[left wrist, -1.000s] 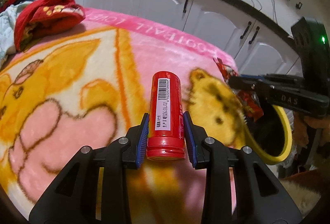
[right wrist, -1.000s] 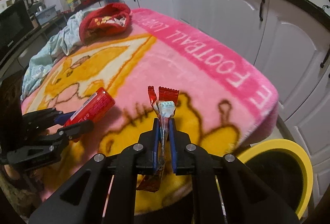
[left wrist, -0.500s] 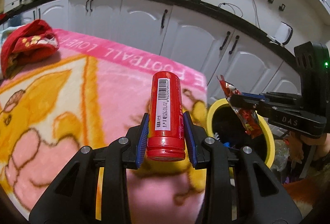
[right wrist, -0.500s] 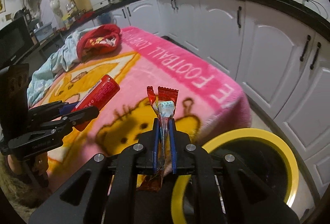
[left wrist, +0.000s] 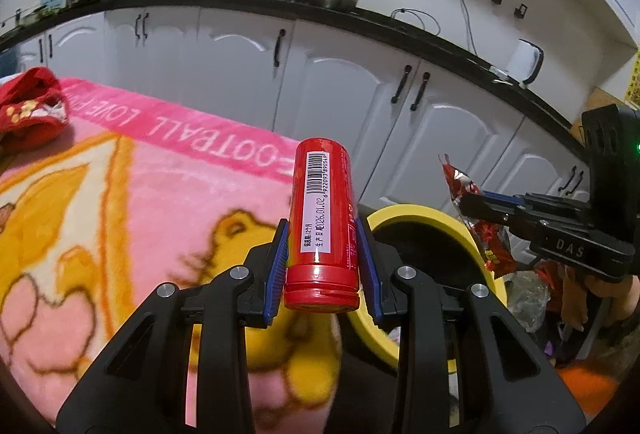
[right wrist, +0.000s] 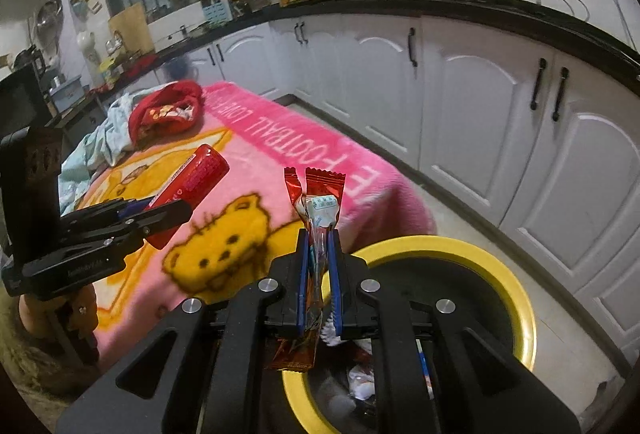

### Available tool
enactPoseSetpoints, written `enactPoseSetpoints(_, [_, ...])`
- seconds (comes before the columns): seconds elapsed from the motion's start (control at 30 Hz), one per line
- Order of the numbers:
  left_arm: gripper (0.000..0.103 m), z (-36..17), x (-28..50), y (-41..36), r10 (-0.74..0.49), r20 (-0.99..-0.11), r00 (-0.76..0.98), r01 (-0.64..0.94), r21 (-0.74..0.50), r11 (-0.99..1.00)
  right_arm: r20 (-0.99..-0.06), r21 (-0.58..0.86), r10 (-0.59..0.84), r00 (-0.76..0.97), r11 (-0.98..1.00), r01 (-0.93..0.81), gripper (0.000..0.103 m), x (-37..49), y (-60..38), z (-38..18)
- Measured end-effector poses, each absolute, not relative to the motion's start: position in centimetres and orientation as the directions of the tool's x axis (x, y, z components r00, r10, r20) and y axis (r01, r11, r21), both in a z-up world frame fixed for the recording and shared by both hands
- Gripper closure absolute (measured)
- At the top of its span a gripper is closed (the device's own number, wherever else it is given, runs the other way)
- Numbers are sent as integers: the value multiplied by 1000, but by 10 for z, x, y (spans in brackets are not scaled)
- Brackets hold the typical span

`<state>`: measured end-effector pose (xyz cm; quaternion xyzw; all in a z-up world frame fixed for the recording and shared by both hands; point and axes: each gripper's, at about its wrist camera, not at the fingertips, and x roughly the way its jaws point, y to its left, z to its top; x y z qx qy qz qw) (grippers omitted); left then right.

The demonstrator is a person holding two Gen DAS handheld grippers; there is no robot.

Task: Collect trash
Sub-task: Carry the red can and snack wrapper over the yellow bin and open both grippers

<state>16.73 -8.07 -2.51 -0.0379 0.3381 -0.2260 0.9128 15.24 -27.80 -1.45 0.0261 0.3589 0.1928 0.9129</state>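
Fingers (left wrist: pixel 362 254) clamp red canister (left wrist: pixel 322 218); others (right wrist: pixel 334 266) seemingly pinch wrappers (right wrist: pixel 320 202).

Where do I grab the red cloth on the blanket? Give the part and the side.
Pinch the raised top fold of the red cloth, coming from above, jaws across the ridge. It lies crumpled in a soft heap on the blanket, so its edges likely tuck under. Free a gripper first: the left gripper holds the can, the right gripper the wrapper.
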Motion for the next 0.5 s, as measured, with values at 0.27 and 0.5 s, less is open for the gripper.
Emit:
enactPoseSetpoints(0.27, [78, -23, 168, -112, -475, -588, 655, 429, -227, 874, -639, 196, 340, 691, 939, -281, 94, 140, -309, -17])
enactPoseSetpoints(0.5, [78, -26, 168, -137, -495, -588, 640, 461, -223, 859, -639, 198, 316, 702, 949, -247, 94, 132, -329, -22])
